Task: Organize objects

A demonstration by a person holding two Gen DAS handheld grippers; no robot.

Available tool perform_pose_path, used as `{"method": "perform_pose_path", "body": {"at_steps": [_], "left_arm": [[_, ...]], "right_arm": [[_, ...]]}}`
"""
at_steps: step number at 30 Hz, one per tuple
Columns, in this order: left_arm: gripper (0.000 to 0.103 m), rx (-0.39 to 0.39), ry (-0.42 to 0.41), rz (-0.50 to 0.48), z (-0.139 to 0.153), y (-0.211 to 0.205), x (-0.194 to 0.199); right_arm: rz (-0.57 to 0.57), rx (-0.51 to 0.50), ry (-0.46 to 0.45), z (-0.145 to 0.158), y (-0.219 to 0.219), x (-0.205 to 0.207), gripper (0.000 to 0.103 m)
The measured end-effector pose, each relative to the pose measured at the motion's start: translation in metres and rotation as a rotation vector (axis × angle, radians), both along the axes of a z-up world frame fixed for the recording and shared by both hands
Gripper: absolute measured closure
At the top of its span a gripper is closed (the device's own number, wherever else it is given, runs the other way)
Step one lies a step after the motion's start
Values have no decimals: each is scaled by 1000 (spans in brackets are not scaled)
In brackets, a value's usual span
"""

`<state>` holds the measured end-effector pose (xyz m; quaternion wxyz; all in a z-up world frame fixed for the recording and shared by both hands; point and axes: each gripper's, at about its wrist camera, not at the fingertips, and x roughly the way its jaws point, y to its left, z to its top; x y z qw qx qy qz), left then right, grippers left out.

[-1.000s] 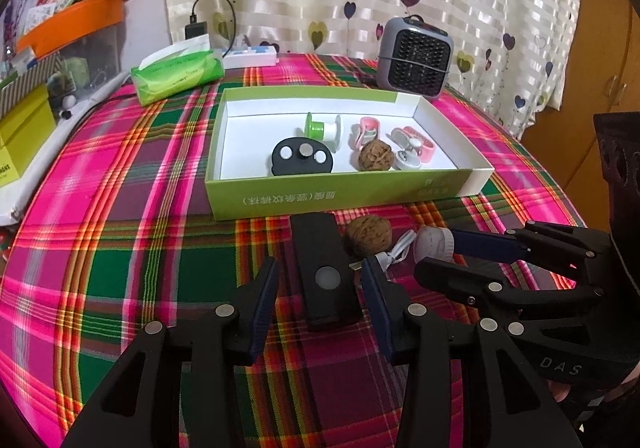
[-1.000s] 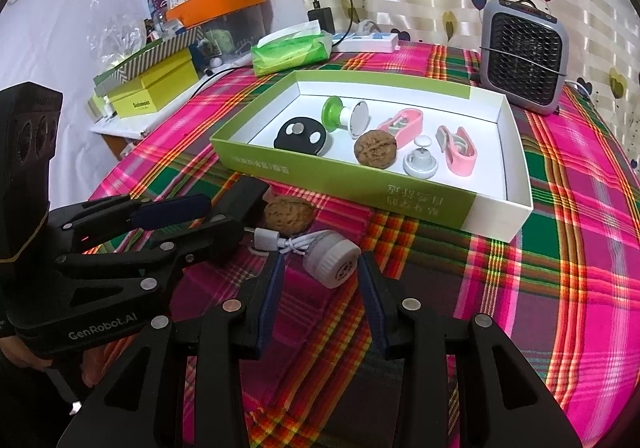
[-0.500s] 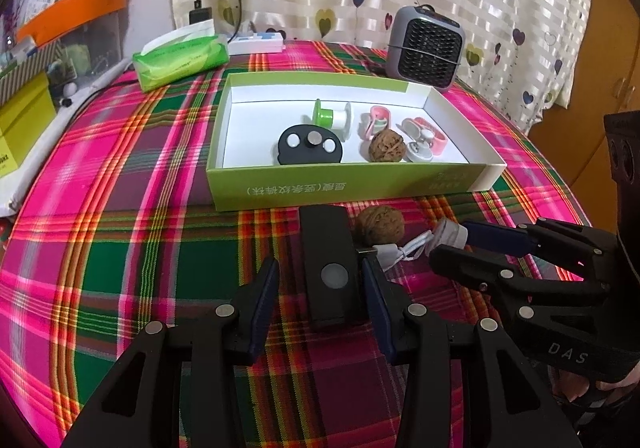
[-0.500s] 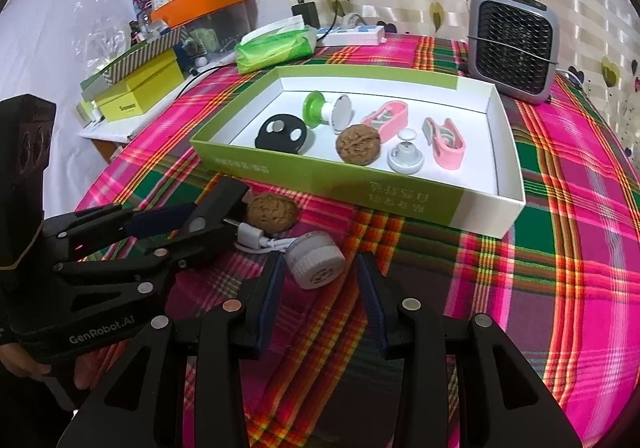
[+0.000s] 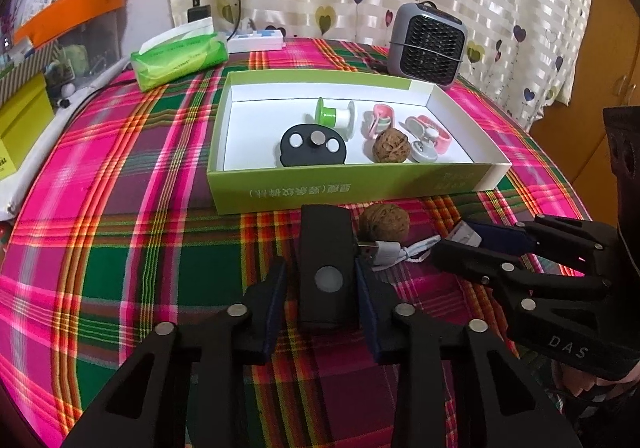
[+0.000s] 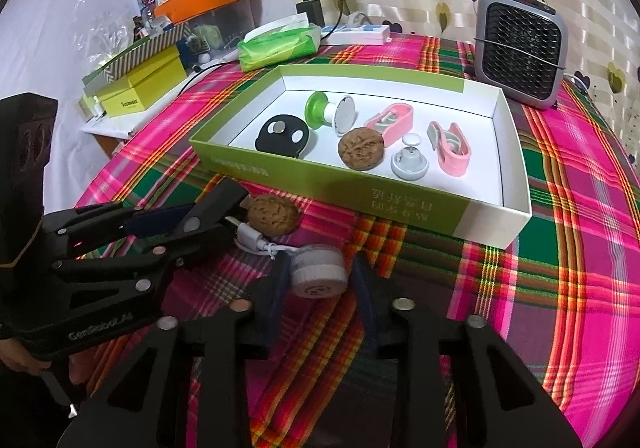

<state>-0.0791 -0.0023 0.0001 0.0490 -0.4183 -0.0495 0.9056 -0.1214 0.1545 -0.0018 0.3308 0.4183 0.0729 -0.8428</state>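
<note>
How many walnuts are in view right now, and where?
2. One walnut lies inside the green box, beside the grey knob. The other walnut sits on the tablecloth just outside the box's front wall, next to the white cable. None appear hidden.

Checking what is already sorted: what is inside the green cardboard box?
Inside the green cardboard box: a black round disc, a green-and-white spool, a brown walnut, a grey knob and two pink clips. The near wall hides the disc's front edge.
</note>
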Motion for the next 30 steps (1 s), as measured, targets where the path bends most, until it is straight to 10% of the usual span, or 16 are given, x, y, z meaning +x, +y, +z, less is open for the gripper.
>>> {"method": "perform_pose_path", "body": {"at_steps": [30], "left_arm": [[78, 11, 60, -10, 17, 3, 7]], "right_arm": [[-14, -48, 48, 17, 13, 11, 74]]}}
